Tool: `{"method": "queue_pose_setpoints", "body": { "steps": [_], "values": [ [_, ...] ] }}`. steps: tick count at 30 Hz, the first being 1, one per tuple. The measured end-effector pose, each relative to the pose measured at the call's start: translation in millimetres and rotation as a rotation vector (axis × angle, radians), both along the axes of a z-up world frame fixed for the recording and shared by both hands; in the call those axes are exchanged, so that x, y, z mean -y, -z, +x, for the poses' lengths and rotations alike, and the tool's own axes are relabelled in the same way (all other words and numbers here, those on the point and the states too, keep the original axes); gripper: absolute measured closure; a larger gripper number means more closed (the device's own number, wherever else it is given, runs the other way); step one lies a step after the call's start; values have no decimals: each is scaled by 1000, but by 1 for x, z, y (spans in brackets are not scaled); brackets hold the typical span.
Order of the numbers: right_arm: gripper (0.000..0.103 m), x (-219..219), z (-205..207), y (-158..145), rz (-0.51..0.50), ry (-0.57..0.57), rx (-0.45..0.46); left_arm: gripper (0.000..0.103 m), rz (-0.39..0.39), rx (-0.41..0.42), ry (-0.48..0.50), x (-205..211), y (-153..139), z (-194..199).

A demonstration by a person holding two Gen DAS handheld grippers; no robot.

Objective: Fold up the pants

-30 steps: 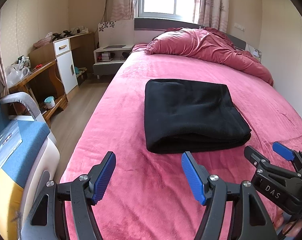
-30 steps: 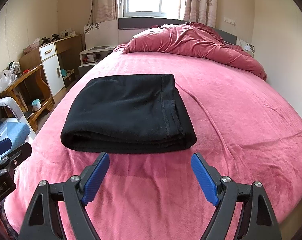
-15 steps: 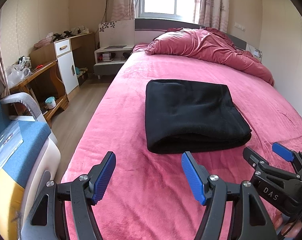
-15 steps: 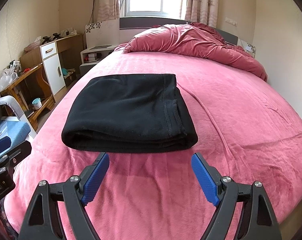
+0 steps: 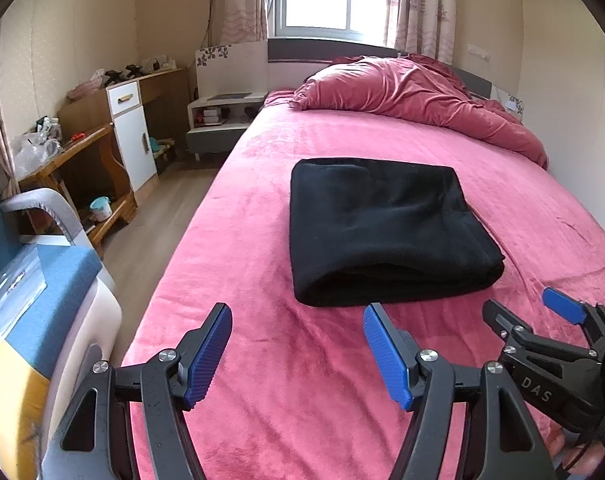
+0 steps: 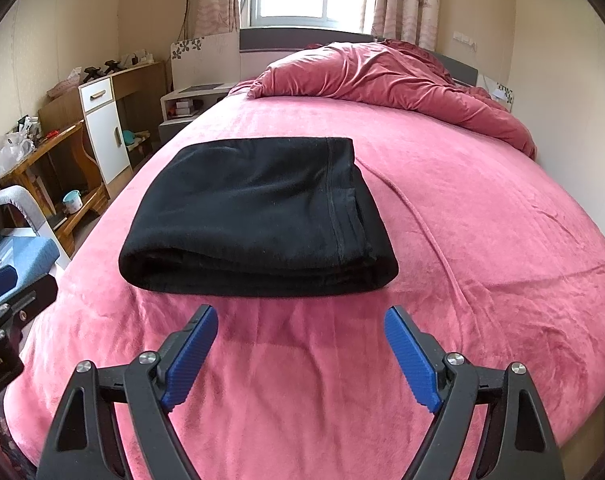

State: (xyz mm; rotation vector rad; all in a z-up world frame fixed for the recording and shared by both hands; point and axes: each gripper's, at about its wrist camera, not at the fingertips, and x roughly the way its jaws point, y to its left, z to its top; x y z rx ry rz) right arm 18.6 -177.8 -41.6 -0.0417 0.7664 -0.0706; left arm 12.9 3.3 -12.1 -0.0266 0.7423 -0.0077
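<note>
On the pink bed (image 6: pixel 482 280), the black pants (image 6: pixel 254 216) are lying folded mid-frame, so you are holding left gripper (image 5: pixel 298 356) and right gripper (image 6: pixel 302 356) spread, empty, just short of them.

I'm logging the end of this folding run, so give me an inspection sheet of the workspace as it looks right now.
Surface: bed with pink cover, lightly creased.
Job's things: black pants folded into a neat stack mid-bed.
Clutter: crumpled quilt at the head of the bed.
Grippers: left gripper and right gripper both open, empty, short of the pants.
Cables: wires hang on the wall beside the window.
Surroundings: desk, white cabinet, nightstand, chair.
</note>
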Motion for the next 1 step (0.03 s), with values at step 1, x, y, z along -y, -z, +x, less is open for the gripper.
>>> {"method": "queue_pose_setpoints", "body": {
  "steps": [1],
  "values": [
    [17,1,0,1,2,2,-3,33,1,-3,-2,0,1,0]
  ]
}}
